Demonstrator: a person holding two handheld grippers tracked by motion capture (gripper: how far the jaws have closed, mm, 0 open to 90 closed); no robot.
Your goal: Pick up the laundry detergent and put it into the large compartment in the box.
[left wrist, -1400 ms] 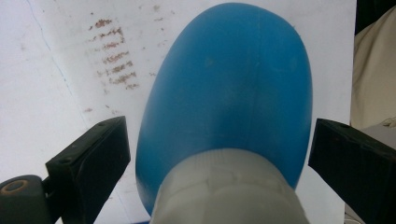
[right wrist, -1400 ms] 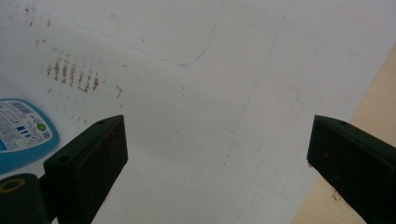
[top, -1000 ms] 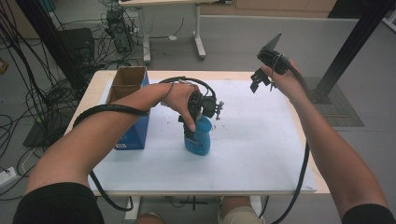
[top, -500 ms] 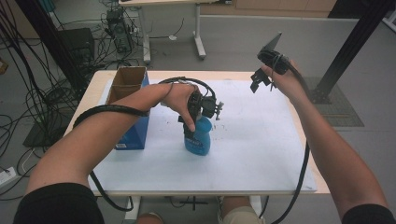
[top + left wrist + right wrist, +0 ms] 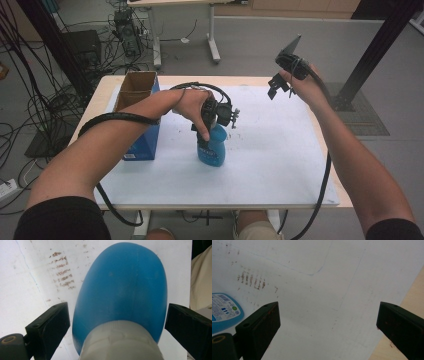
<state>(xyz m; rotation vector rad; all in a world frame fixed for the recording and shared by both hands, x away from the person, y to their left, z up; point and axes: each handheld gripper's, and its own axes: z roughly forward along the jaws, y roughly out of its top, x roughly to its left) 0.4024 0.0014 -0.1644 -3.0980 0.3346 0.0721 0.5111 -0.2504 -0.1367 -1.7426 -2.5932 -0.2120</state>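
The left gripper (image 5: 206, 142), held from above by the person's left hand (image 5: 192, 104) at the centre of the high view, points straight down over a rounded blue plastic bottle with a pale grey neck (image 5: 212, 149). In the left gripper view its two black jaws stand spread wide at the lower left and lower right corners, with the blue bottle (image 5: 125, 292) between them; a strip of white shows between each jaw and the bottle's sides, so the jaws are apart from it and grip nothing. The bottle stands upright on a white sheet covering the table (image 5: 280, 165), a little left of the middle of the high view, and smudged brown marks lie on the sheet just above and left of it in the left gripper view. To the left of the bottle in the high view stands an open-topped blue cardboard box with a brown inside (image 5: 137, 117), near the table's left edge. The right gripper (image 5: 280, 86), in the upper right of the high view, is lifted above the table's far right corner, well apart from the bottle. In the right gripper view its jaws are likewise wide apart with only the white sheet between them, and the bottle's labelled side (image 5: 223, 311) shows at the left edge.
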